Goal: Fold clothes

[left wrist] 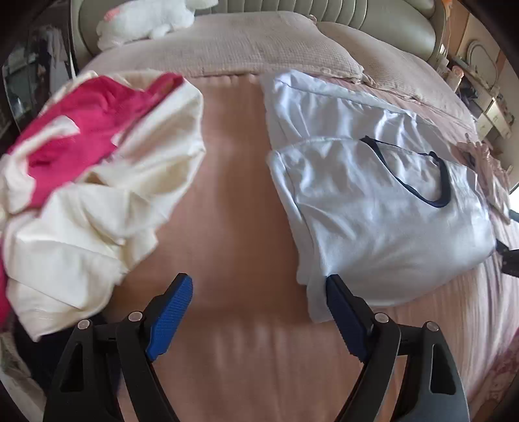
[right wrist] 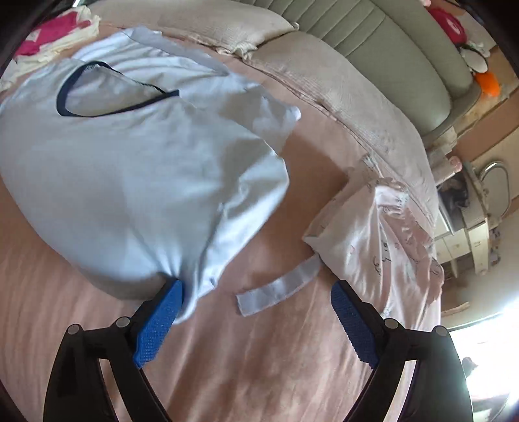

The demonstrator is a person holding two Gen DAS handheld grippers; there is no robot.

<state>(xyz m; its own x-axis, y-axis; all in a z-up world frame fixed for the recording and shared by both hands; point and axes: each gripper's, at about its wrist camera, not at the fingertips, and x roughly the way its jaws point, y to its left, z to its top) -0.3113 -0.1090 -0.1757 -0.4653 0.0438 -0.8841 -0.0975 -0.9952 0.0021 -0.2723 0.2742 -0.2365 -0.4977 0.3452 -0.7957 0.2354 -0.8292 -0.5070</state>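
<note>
A pale blue T-shirt (left wrist: 373, 201) with a dark navy neckline lies partly folded on the pink bed; in the right wrist view the same T-shirt (right wrist: 129, 181) fills the left half. My left gripper (left wrist: 259, 289) is open over bare sheet, its right fingertip at the shirt's near left corner. My right gripper (right wrist: 256, 292) is open too, its left fingertip tucked under the shirt's near right corner, with no cloth between its pads. A loose pale strip of fabric (right wrist: 279, 285) lies on the sheet between the right gripper's fingers.
A heap of cream and magenta clothes (left wrist: 90, 181) lies left of the shirt. A folded pale pink garment (right wrist: 382, 233) lies to its right. Pillows (left wrist: 227, 42) and a padded headboard (right wrist: 373, 29) line the far side, with a white plush toy (left wrist: 146, 19) there. Bedside furniture (right wrist: 473, 220) stands right.
</note>
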